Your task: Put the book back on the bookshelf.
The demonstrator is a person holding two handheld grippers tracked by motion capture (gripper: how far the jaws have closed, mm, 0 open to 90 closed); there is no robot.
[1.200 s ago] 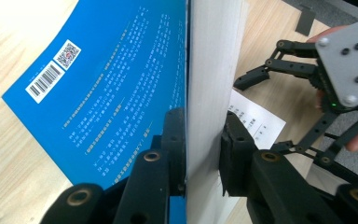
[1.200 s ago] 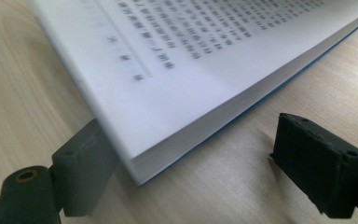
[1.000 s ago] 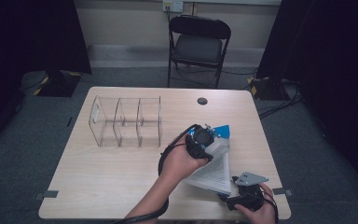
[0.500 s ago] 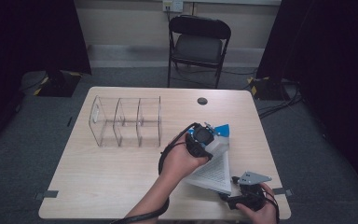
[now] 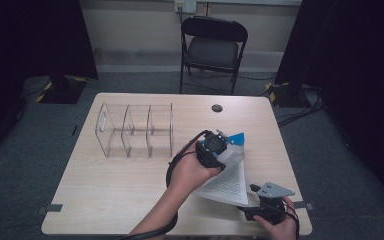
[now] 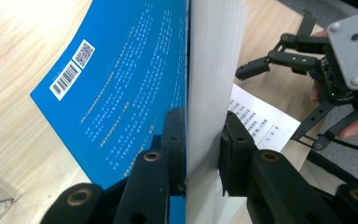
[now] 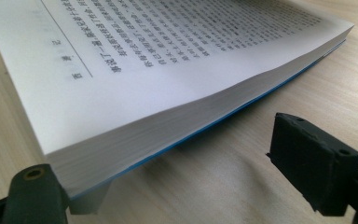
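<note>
Book: the book [image 5: 228, 176] lies open on the table [image 5: 130, 190], well to the right of the clear organizer [image 5: 136, 131], near the front right edge.
Left gripper: the left gripper [image 6: 204, 154] is clamped on a thick sheaf of pages [image 6: 214, 70], stood upright off the blue cover [image 6: 121, 88].
Right gripper: the right gripper [image 7: 186, 168] sits at the book's near corner, jaws apart; they have just been narrowing a touch, with nothing pinched yet.
Step in hand: looks like closing or gathering the book so it can be lifted.
Do it well: I'd slide one right jaw under the cover's edge and the other over the top page before squeezing.
Watch for: loose pages fanning out of the left grip.
</note>
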